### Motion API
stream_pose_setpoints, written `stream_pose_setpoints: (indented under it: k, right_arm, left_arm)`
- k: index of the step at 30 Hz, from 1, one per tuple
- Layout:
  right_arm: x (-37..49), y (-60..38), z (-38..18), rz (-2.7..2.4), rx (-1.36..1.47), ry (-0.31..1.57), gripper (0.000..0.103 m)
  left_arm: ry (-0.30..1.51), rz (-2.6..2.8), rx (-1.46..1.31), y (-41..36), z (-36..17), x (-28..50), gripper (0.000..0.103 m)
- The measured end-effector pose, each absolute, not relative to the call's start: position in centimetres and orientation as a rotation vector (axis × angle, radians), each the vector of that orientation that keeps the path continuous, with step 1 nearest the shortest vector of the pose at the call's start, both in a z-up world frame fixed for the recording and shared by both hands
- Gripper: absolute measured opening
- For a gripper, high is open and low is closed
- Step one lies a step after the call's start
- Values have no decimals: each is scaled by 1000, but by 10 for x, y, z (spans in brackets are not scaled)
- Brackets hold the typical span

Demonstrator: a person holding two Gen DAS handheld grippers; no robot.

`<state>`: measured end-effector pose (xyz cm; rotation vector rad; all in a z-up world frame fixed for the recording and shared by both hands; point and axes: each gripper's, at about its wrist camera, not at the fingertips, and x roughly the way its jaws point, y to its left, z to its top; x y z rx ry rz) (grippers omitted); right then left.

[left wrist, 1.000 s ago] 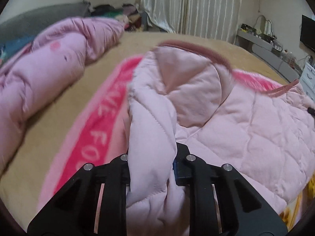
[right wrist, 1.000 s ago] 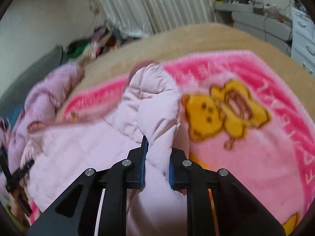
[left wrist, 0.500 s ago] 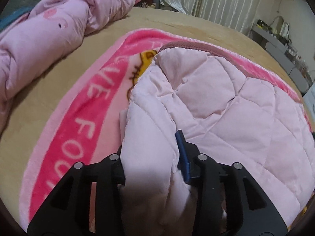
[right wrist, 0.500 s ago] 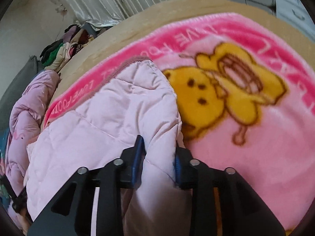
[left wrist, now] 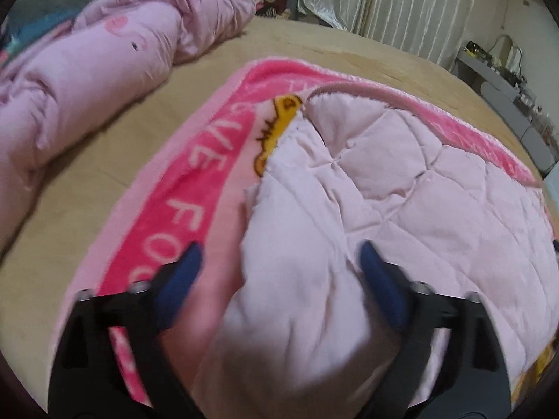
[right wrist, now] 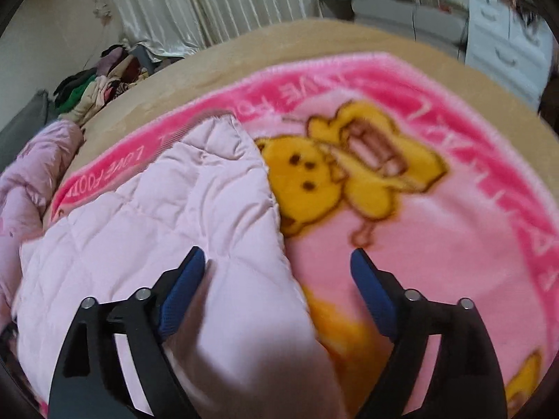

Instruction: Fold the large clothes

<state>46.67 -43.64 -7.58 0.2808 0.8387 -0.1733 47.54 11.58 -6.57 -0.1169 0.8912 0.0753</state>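
Note:
A pale pink quilted jacket (left wrist: 401,181) lies spread on a pink blanket (left wrist: 181,188) with a yellow cartoon bear. My left gripper (left wrist: 279,255) hovers over the jacket's left fold. Its jaws are opening wide, with padded cloth bulging between the blue pads but not pinched. In the right wrist view the jacket (right wrist: 157,216) has its right edge under my right gripper (right wrist: 277,256). Those jaws are opening too: the left pad rests by the cloth, and the right pad is over the bare blanket (right wrist: 436,262).
A rolled pink duvet (left wrist: 87,80) lies along the bed's far left on the tan sheet (left wrist: 104,160). A heap of clothes (right wrist: 94,87) sits by the curtains. White drawers (right wrist: 506,45) and a grey shelf (left wrist: 499,80) stand beyond the bed's right side.
Both grippers were shut on raised folds of the jacket. They have sunk toward the bed and spread their jaws, and the jacket now lies flat on the blanket.

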Motion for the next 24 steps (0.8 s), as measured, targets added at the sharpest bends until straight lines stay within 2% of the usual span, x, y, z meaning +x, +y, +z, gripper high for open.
stream_pose_setpoints:
  k: [1, 4, 14, 24]
  right_arm:
    - [457, -435, -68, -167, 251, 812, 95]
    - [432, -434, -49, -141, 217, 756, 99]
    - [362, -438, -33, -78, 296, 722, 99]
    - [317, -442, -70, -96, 411, 794, 99]
  left_arm:
    - [886, 73, -118, 117, -62, 471, 94]
    - [870, 83, -116, 119, -47, 456, 94]
    - [824, 109, -155, 130, -31, 406, 94]
    - [875, 148, -217, 138, -57, 368, 94]
